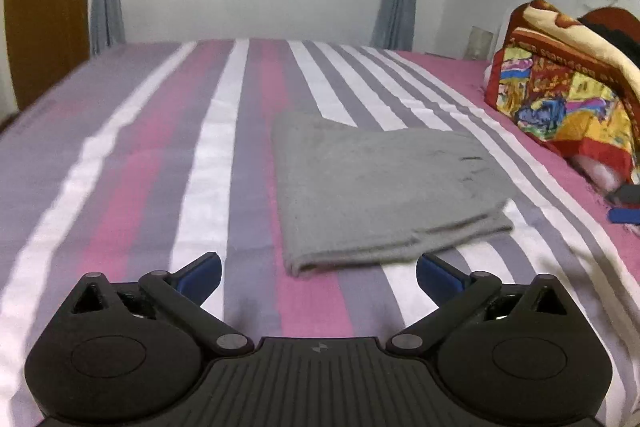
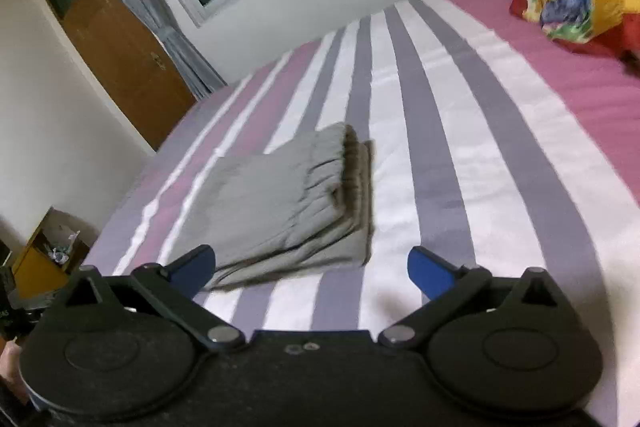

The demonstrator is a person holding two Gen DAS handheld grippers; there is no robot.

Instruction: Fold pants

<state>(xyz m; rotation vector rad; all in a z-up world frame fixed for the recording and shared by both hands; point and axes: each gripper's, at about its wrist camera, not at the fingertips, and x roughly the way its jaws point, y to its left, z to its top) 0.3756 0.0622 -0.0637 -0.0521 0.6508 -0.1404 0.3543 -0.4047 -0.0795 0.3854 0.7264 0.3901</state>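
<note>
On the striped bed [image 1: 160, 155], grey pants [image 1: 380, 187] lie folded into a compact stack. Left gripper [image 1: 319, 277] and right gripper [image 2: 311, 273] both spread wide, empty, short of it. Folding looks done; next probably just a tidy.

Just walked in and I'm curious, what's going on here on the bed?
A person with a handheld gripper in each hand is folding pants. The grey pants lie folded in a compact stack on the striped bedsheet. The left gripper and right gripper are both open and off the cloth, holding nothing. A colorful blanket sits at the side.
</note>
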